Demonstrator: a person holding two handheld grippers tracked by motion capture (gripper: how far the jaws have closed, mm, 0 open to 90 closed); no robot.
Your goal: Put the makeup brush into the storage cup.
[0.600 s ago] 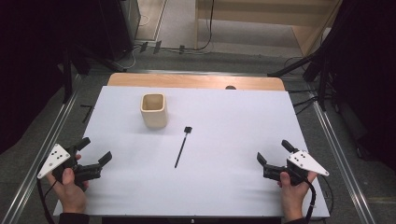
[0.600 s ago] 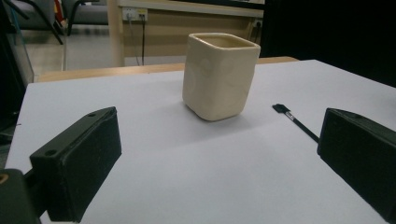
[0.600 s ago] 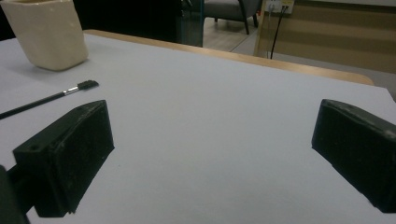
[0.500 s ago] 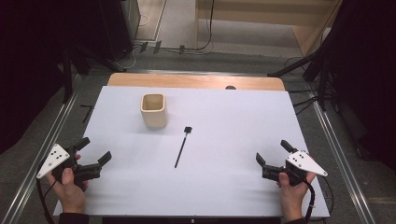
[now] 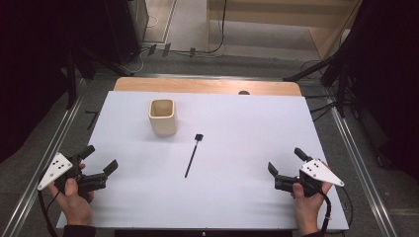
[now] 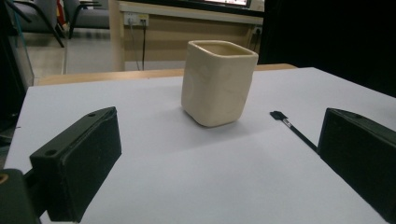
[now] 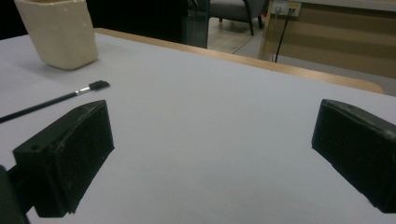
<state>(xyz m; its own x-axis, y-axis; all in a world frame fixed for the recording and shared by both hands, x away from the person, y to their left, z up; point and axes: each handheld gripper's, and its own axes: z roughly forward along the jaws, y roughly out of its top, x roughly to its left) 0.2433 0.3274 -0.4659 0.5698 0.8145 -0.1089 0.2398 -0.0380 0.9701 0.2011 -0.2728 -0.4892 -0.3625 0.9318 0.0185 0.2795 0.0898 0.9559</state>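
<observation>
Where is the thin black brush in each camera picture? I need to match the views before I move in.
High view: the brush lies near the middle of the white table, tip toward the cup.
Left gripper view: the brush is at right, partly behind the right-hand jaw.
Right gripper view: the brush is at upper left, above the left-hand jaw.
Shared landmark: the cream cup, just beyond the brush's bristle end.
</observation>
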